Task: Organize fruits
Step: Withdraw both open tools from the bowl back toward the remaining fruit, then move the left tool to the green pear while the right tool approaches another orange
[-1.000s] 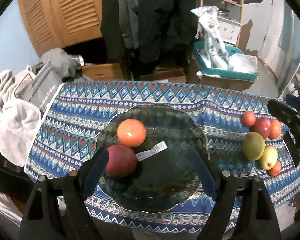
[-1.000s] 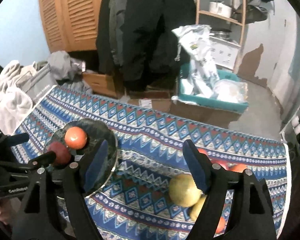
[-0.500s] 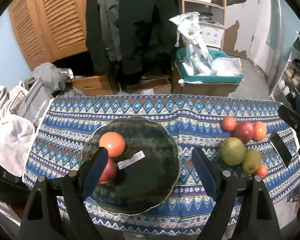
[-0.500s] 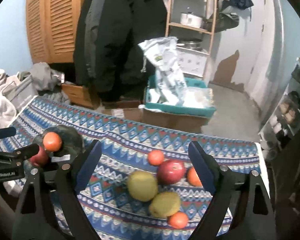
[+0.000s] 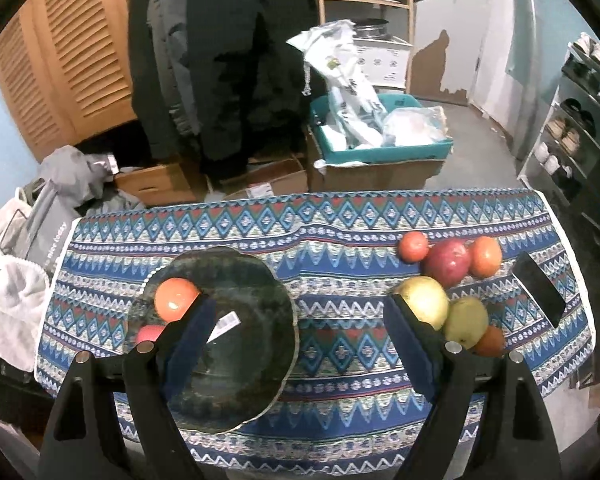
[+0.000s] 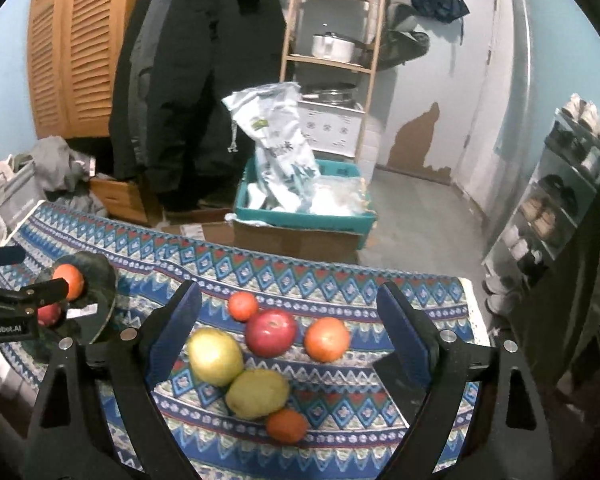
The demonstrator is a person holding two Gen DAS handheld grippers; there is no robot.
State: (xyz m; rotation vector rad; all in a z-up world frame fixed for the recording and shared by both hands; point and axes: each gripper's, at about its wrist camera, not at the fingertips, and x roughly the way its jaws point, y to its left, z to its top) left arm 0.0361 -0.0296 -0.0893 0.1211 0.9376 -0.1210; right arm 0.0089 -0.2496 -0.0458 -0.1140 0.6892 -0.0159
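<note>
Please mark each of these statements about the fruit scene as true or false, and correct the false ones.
1. Two fruits lie on the dark plate. True: an orange and a red fruit.
2. The right gripper holds the red apple. False: its jaws are open, nothing between them.
3. Six fruits sit together on the tablecloth. True.
4. The plate is white. False: it is dark green.
5. The left gripper holds nothing. True.

Both wrist views look down and forward over the table (image 5: 340,240) from its near edge; both show the plate (image 5: 256,280) and fruit pile (image 6: 260,344).
</note>
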